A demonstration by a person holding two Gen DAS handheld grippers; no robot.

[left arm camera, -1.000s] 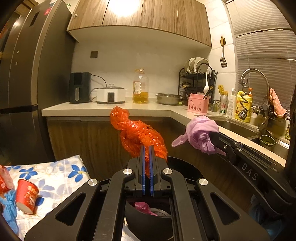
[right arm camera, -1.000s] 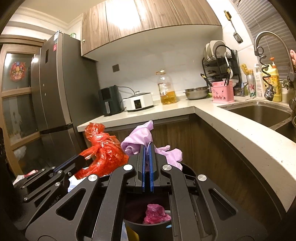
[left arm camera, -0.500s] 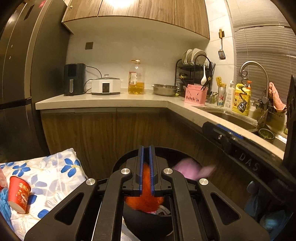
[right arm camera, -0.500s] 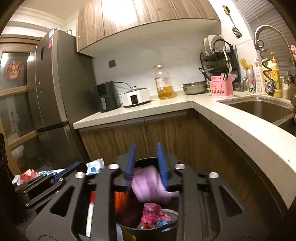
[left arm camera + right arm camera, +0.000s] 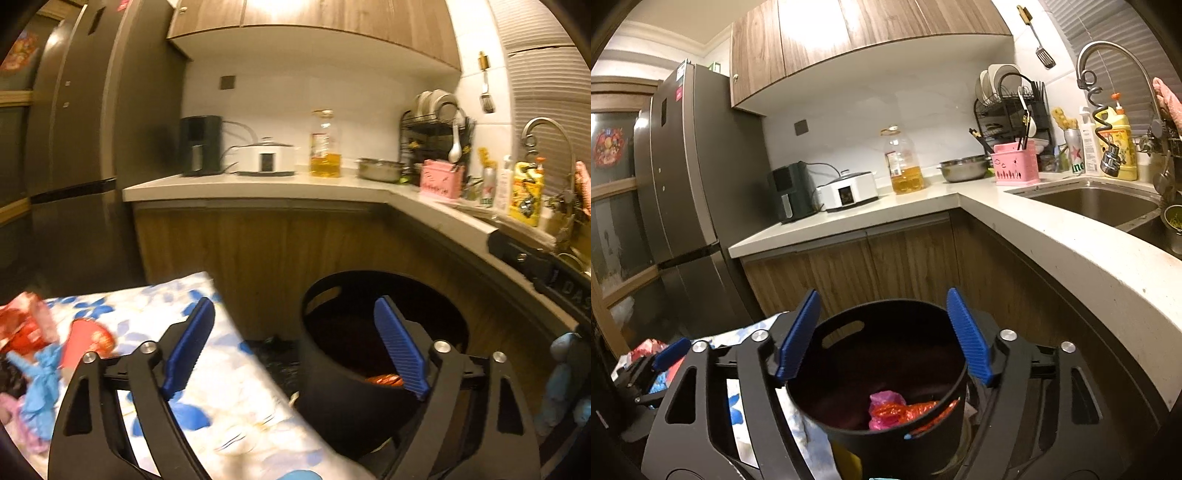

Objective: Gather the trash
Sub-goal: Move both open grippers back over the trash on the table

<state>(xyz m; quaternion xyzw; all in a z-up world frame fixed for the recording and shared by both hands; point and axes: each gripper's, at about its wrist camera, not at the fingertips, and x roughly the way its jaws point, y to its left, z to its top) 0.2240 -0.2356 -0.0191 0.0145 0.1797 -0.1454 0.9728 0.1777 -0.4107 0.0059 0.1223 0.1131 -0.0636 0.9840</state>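
Observation:
A black trash bin point(image 5: 879, 384) stands on the floor by the counter; it also shows in the left wrist view point(image 5: 369, 354). Inside lie an orange plastic bag point(image 5: 916, 410) and a pink bag point(image 5: 884, 400); the orange bag shows in the left wrist view point(image 5: 382, 379). My right gripper point(image 5: 884, 341) is open and empty above the bin. My left gripper point(image 5: 295, 350) is open and empty, left of the bin, over a floral cloth point(image 5: 207, 369). On the cloth lie a red paper cup point(image 5: 88, 341), a red wrapper point(image 5: 22, 325) and blue trash point(image 5: 38, 384).
A white L-shaped counter point(image 5: 1052, 236) with wooden cabinets runs behind and right of the bin, with a sink point(image 5: 1097, 201). A tall fridge point(image 5: 690, 199) stands at the left. The left gripper's fingers point(image 5: 670, 352) show at the lower left of the right wrist view.
Both grippers opened and let go of the orange and purple bags, which dropped into the bin. The left gripper has swung left toward the floral cloth.

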